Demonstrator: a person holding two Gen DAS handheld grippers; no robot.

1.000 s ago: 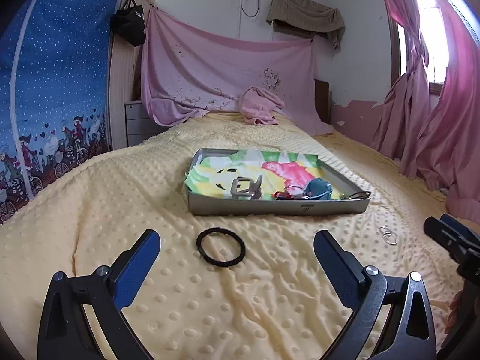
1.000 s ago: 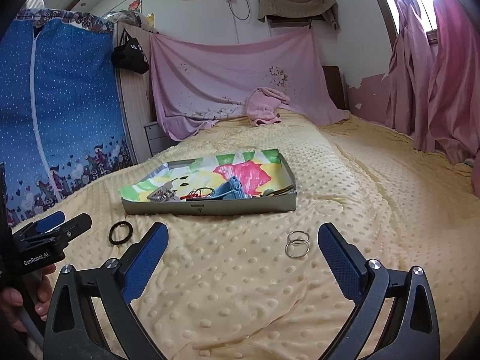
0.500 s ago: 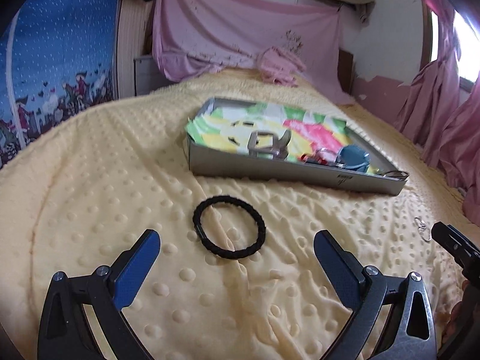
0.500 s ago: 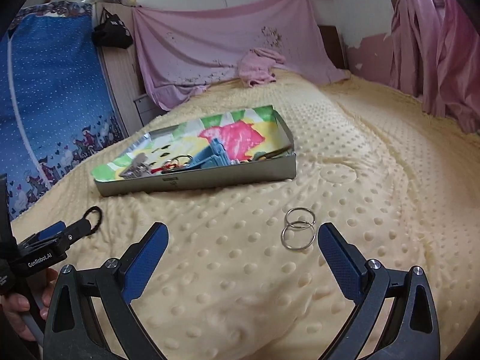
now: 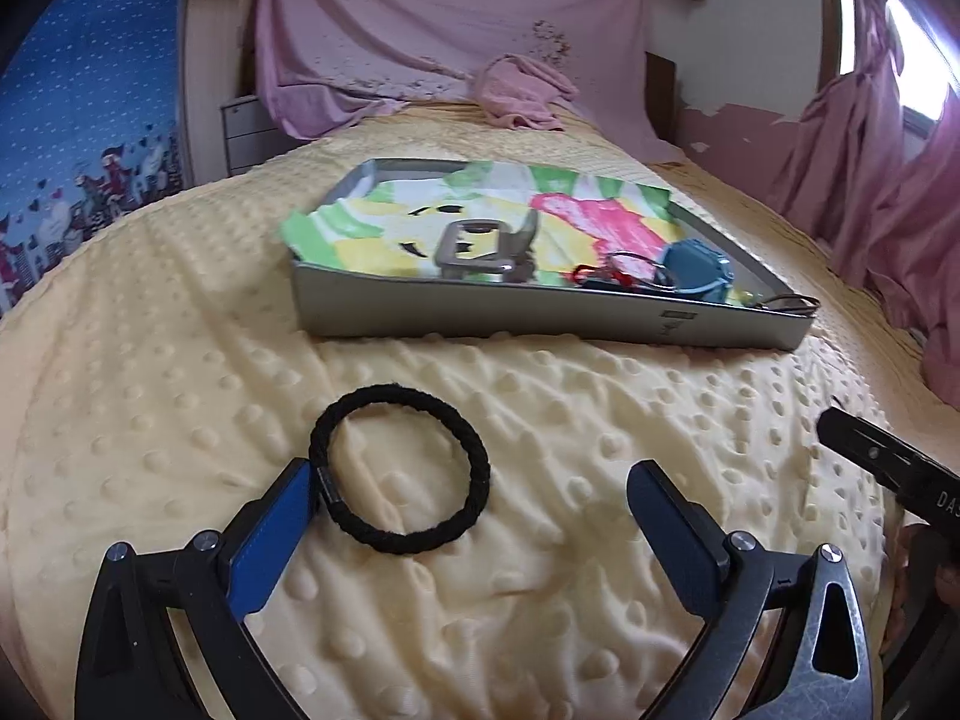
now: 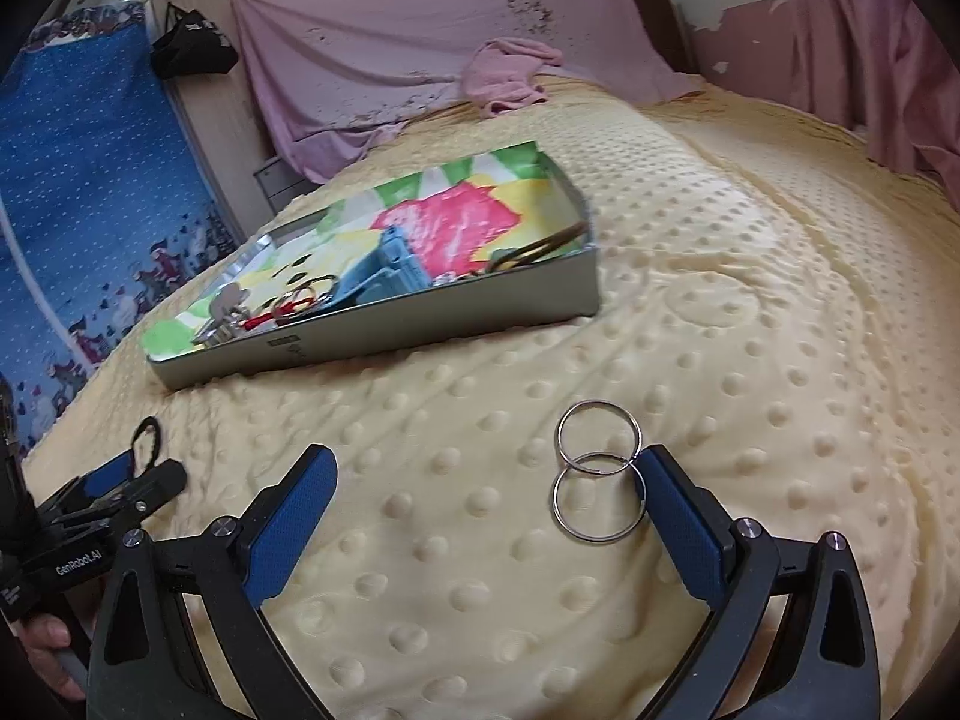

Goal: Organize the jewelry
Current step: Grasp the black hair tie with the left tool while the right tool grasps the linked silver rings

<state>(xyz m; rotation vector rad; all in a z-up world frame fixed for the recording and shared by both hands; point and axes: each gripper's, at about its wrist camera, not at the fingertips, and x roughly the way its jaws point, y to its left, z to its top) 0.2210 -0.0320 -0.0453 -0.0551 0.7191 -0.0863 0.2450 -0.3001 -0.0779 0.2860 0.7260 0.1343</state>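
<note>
A black hair tie (image 5: 399, 468) lies on the yellow dotted blanket, its left edge touching the left finger of my open left gripper (image 5: 471, 495). Two linked silver rings (image 6: 597, 477) lie by the right finger of my open right gripper (image 6: 483, 480). A grey metal tray (image 5: 540, 318) lined with colourful paper sits further back, holding a metal buckle (image 5: 483, 249), a blue clip (image 5: 696, 270) and small red and ringed bits. From the right wrist view the tray (image 6: 420, 315) is at the left, and the hair tie (image 6: 147, 441) shows beyond the left gripper (image 6: 108, 486).
A pink crumpled cloth (image 5: 519, 90) lies at the bed's head under a pink draped sheet. Pink curtains (image 5: 888, 180) hang on the right. A blue patterned fabric (image 5: 72, 120) and a wooden cabinet stand on the left. The right gripper's tip (image 5: 870, 456) enters the left view.
Both grippers have moved down and forward towards the blanket. The left one now reaches the hair tie, and the right one reaches the silver rings. Both stay open.
</note>
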